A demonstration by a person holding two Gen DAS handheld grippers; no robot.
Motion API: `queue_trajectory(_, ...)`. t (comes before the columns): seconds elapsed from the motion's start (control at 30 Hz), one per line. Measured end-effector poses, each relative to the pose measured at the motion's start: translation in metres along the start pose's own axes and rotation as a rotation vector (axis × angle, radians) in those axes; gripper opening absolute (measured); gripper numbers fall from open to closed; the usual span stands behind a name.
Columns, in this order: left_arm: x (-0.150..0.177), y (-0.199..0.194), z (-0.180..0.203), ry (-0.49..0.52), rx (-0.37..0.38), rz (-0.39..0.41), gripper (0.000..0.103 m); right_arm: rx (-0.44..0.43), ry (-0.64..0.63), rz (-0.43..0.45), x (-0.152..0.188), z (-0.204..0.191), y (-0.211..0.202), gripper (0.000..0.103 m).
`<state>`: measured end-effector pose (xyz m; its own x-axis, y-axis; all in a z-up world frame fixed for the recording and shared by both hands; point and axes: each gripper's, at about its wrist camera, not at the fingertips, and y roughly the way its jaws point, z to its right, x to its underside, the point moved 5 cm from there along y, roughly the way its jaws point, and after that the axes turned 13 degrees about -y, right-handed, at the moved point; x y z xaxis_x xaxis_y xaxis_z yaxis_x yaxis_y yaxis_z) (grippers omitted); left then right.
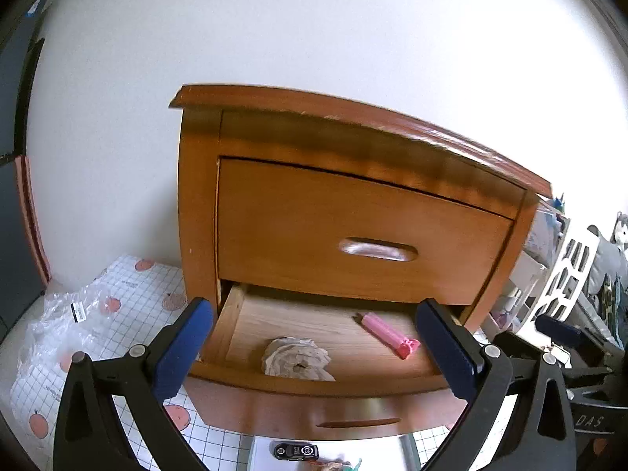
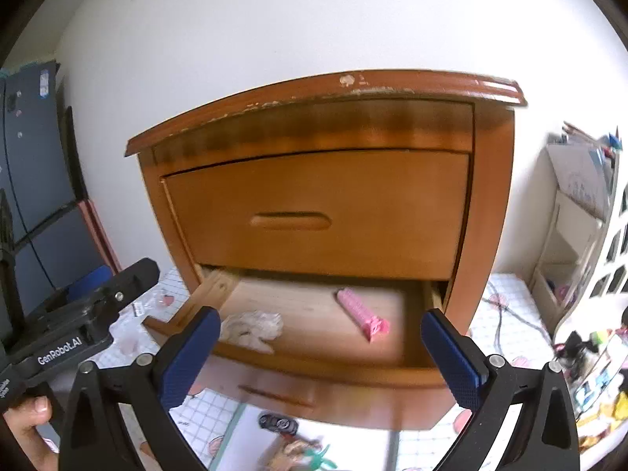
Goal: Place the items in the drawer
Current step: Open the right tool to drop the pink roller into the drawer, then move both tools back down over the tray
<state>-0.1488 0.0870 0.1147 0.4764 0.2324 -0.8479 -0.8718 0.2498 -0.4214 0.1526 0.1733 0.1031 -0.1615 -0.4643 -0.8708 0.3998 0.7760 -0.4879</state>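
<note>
Lower wooden drawer (image 1: 314,386) pulled open; inside, a crumpled beige wad (image 1: 296,359) lies front-left; a pink ribbed clip (image 1: 388,333) lies diagonally, right of it.

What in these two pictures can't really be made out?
- Back of the open drawer: hidden under the shut upper drawer, both views.
- Crumpled wad: right view blurs it; material unclear.
- Toy car and the bits beside it: cut by the bottom edge.
- Shelf clutter: too small, at the rim.
</note>
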Motion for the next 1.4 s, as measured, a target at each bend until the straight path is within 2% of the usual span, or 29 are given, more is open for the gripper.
queue_trajectory(0.1,0.012,-0.007,0.003,0.020,0.009,0.005,0.103,0.001,0.013,-0.010,0.019,-0.002,-0.003,0.103)
queue_trajectory(0.23,0.036,-0.009,0.000,0.039,0.005,-0.034,0.103,-0.001,-0.005,-0.054,0.047,-0.008,0.000,0.103)
queue_trajectory(0.43,0.074,-0.003,-0.014,-0.005,0.013,-0.148,0.103,-0.019,0.043,-0.159,0.098,-0.013,0.016,0.103)
queue_trajectory(0.83,0.144,0.012,-0.042,-0.033,-0.047,-0.327,0.103,-0.019,0.126,-0.350,0.173,-0.020,0.043,0.103)
queue_trajectory(1.0,0.173,0.027,-0.055,-0.046,-0.064,-0.403,0.103,-0.025,0.129,-0.382,0.198,-0.018,0.054,0.103)
queue_trajectory(1.2,0.209,0.041,-0.082,-0.098,-0.128,-0.480,0.103,-0.041,0.132,-0.404,0.224,-0.021,0.065,0.103)
queue_trajectory(1.4,0.233,0.055,-0.100,-0.149,-0.172,-0.558,0.103,-0.036,0.140,-0.485,0.257,-0.018,0.082,0.103)
